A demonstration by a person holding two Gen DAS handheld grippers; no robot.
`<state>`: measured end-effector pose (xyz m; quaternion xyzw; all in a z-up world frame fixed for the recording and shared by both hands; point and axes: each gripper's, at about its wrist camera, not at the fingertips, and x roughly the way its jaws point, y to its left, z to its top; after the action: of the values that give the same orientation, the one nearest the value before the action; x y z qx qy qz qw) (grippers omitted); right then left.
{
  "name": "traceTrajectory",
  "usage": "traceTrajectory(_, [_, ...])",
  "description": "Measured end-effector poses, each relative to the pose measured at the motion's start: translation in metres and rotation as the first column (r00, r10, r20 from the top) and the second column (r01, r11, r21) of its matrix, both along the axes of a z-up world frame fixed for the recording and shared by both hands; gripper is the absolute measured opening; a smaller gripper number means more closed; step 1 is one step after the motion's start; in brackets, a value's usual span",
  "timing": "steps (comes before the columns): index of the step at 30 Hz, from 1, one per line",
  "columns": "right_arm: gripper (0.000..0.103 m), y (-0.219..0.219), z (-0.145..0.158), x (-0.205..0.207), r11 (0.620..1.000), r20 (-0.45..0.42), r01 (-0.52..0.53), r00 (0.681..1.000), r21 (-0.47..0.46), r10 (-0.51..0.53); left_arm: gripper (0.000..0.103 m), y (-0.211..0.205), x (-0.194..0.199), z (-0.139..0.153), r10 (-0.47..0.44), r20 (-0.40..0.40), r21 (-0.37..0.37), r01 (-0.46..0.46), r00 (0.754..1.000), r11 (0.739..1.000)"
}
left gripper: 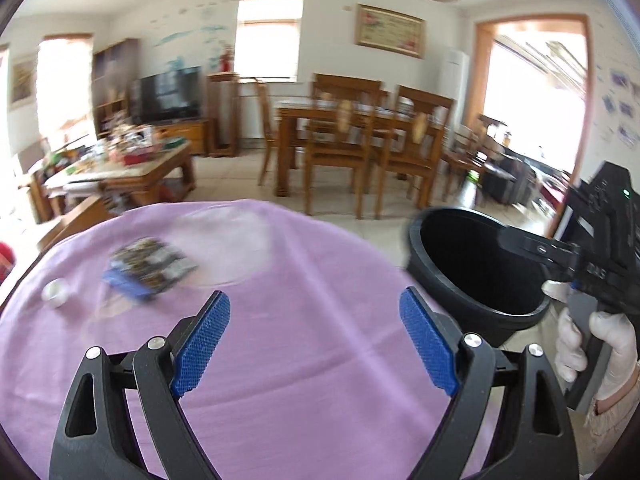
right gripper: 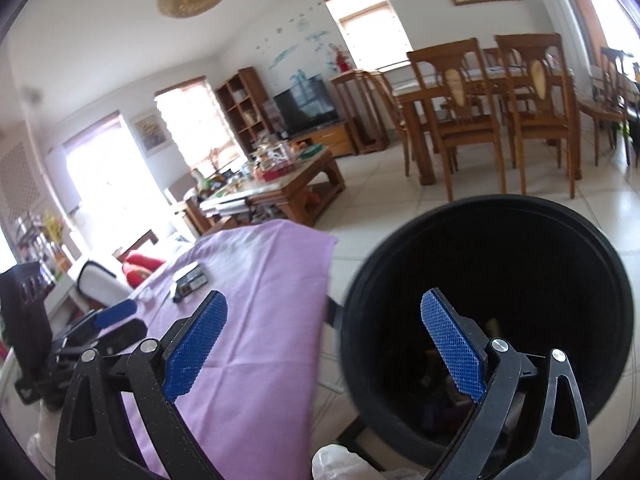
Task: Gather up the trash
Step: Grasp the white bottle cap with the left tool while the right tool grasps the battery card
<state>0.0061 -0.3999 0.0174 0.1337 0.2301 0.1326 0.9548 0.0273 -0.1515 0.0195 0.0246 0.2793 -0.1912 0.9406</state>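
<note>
Both hand-held grippers stand wide open with nothing between their blue pads. Seen from its own camera, the left gripper (left gripper: 314,344) hangs above the near part of a purple tablecloth (left gripper: 280,360), and the right gripper (right gripper: 324,346) straddles the cloth's right edge, one finger over the fabric and the other over the mouth of a black bin (right gripper: 500,240). That bin sits off the table's right edge, over the tiled floor (dim shapes lie at its bottom, too dark to name). In the left view a white-gloved hand (left gripper: 600,344) grips the right gripper's handle beside the bin. Two pieces of trash lie on the cloth toward its far left corner: a blurred printed packet (left gripper: 150,270), blue at one end, and a small white cap-like item (left gripper: 56,293) just left of it, apart.
</note>
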Motion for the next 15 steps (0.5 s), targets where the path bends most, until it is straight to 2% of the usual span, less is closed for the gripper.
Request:
traceTrajectory(5, [0.096, 0.067, 0.007, 0.025, 0.995, -0.013, -0.093, 0.996, -0.04, 0.092, 0.086, 0.07, 0.01, 0.0, 0.135, -0.009, -0.028, -0.136, 0.991, 0.99])
traceTrajectory(9, [0.096, 0.119, 0.005, 0.043, 0.985, -0.028, -0.16, 0.987, -0.067, 0.159, 0.086, 0.13, 0.022, -0.006, 0.25, -0.039, -0.042, -0.251, 0.968, 0.967])
traceTrajectory(15, [0.096, 0.195, 0.006, 0.086, 0.954, -0.08, -0.264, 0.964, -0.144, 0.254, 0.086, 0.188, 0.062, -0.015, 0.348, -0.094, 0.007, -0.349, 0.933, 0.937])
